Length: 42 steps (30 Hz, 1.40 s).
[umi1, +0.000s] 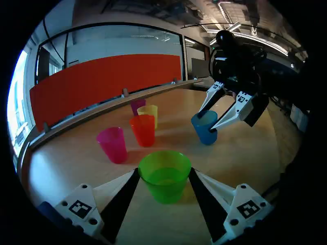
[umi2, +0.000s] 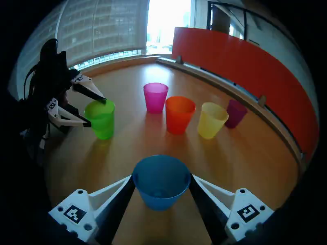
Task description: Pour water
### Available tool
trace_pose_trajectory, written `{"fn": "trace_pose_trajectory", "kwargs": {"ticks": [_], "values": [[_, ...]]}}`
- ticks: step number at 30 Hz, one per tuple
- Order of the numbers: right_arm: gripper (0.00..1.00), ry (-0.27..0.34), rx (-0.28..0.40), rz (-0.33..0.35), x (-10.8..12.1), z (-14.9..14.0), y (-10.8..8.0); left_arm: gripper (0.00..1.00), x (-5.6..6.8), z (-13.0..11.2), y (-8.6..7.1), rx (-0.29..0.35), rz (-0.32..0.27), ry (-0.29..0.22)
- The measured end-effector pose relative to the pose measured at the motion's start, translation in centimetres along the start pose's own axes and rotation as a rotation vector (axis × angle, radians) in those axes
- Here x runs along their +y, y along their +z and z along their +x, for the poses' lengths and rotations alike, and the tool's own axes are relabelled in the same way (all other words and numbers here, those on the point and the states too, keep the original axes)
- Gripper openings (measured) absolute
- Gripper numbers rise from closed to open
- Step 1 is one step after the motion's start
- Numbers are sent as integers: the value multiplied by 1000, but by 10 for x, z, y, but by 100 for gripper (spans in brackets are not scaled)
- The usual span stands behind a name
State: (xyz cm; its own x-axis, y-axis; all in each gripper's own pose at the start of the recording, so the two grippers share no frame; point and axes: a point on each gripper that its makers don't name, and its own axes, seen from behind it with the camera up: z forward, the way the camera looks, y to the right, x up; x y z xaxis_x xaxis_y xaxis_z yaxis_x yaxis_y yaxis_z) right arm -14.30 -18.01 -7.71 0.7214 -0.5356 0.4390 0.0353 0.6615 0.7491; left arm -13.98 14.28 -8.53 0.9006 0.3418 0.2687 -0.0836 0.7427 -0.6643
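Observation:
A green cup (umi1: 164, 175) stands upright on the wooden table (umi1: 245, 159), and my left gripper (umi1: 164, 171) is shut on it, one finger against each side. In the right gripper view, the same green cup (umi2: 100, 119) sits at the left inside the left gripper (umi2: 96, 112). My right gripper (umi2: 162, 177) is shut on a blue cup (umi2: 161, 181), also upright. From the left gripper view, the blue cup (umi1: 204, 127) rests on the table at the right, between the right gripper's (umi1: 206, 122) fingers. I cannot tell whether either cup holds water.
Between the two held cups stand a pink cup (umi2: 155, 97), an orange cup (umi2: 179, 114), a yellow cup (umi2: 211, 119) and a purple cup (umi2: 235, 113) in a loose row. A red partition (umi2: 245, 61) runs along the table's far edge.

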Motion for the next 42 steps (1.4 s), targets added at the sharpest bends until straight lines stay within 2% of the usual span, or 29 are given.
{"fn": "trace_pose_trajectory", "kwargs": {"ticks": [17, 26, 42], "values": [[94, -4, -23, 4, 1, -3, -3, 87, -2, -8, -1, -29, 2, -8], [94, -9, -47, 2, 1, -7, -6, 87, -1, -9, -2, -52, 1, 10], [94, -22, -96, -20, 4, -24, -12, 88, -1, -14, -4, -71, 10, 7]]}}
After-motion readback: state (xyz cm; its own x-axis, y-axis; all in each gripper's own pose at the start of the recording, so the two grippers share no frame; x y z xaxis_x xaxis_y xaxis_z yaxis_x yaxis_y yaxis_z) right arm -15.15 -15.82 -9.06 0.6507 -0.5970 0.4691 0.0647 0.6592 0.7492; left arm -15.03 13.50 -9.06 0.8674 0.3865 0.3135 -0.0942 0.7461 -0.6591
